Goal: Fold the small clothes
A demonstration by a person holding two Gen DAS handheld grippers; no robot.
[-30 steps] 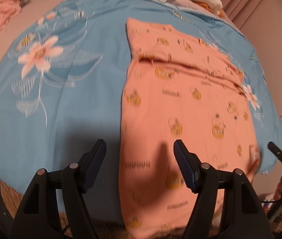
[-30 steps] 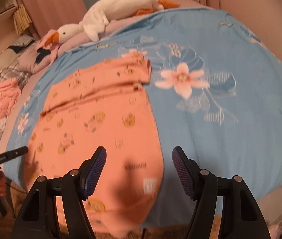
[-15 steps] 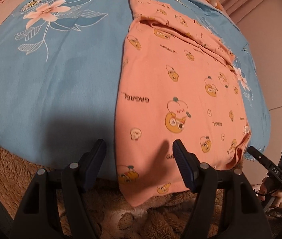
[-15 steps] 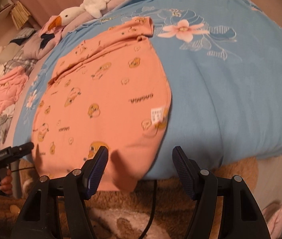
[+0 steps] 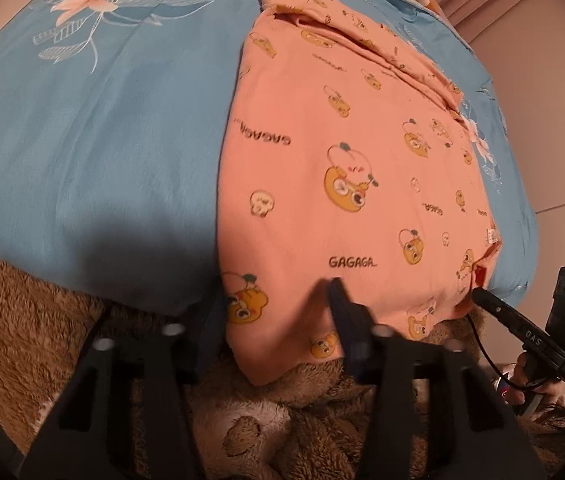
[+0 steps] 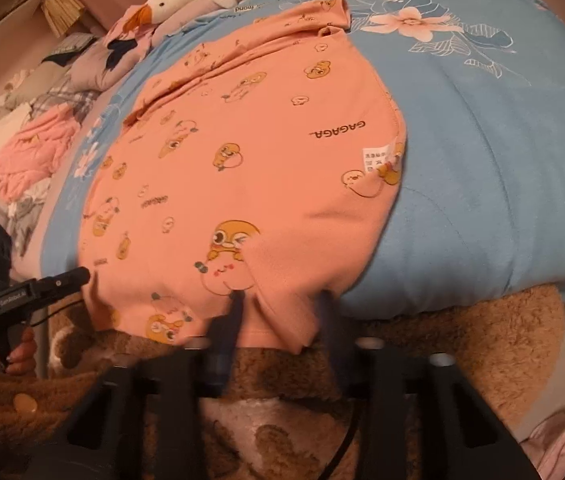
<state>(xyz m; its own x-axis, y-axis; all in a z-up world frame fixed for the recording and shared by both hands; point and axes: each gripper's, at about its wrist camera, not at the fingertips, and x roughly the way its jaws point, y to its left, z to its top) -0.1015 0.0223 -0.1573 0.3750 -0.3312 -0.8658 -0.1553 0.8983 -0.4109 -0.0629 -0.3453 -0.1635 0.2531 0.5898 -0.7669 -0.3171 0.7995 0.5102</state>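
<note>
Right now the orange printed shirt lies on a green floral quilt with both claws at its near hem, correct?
Not quite: the quilt is blue, as the right wrist view shows. The orange printed shirt does lie on it, with the left claw and right claw at its near hem.

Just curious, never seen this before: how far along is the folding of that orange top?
Early. The orange top lies flat on the blue quilt, its far end already folded over. Now both grippers, left and right, are closing on its near hem. The main folds remain.
</note>
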